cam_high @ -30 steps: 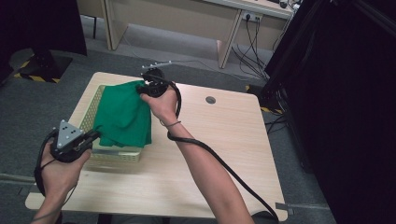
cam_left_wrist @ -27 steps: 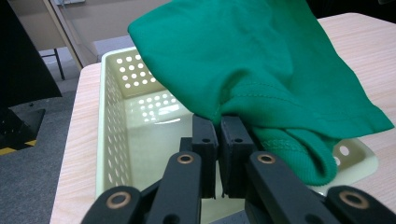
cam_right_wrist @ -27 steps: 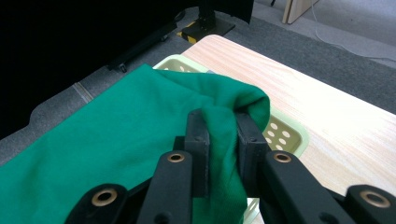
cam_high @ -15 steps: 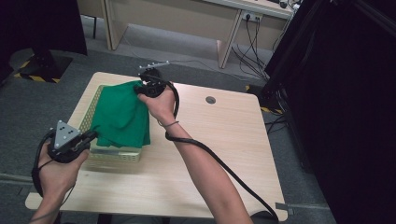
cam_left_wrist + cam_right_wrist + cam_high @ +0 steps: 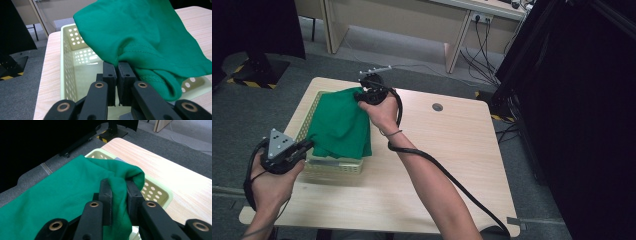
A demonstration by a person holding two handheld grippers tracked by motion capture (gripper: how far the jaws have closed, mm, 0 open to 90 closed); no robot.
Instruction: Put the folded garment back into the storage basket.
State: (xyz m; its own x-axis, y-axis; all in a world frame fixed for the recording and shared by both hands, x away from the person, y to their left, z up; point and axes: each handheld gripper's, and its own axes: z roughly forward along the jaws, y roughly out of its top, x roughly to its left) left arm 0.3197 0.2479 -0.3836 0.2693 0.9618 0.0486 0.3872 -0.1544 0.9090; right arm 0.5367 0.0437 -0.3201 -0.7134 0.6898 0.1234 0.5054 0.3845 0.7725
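Table (image 5: 452,165) first, pale wood, carrying everything here, with grey floor (image 5: 272,110) around it and a desk (image 5: 412,30) standing beyond the far edge. Next in size, the green cloth (image 5: 339,125), stretched between the two grippers and hanging over the basket (image 5: 334,166), a cream perforated one that sits on the table below both sets of fingers. In the left gripper view that basket's holed wall (image 5: 68,65) runs away to the left of the fingers, and its open inside lies straight ahead of them, beneath the cloth. The cloth's near hem comes down right onto the tips of the left gripper (image 5: 117,65), whose jaws are pressed almost together with a thin edge of the green fabric pinched at their ends; the rest of the cloth billows up and off to the right of those fingers. At the far end, the right gripper (image 5: 120,183) has its jaws a little apart with a thick fold of the cloth bunched between them, gripped tight; from there the fabric spreads down and to the left of the fingers. Smallest thing, a round grey cap (image 5: 437,107) set in the tabletop, well off to the right of the right hand (image 5: 382,112).
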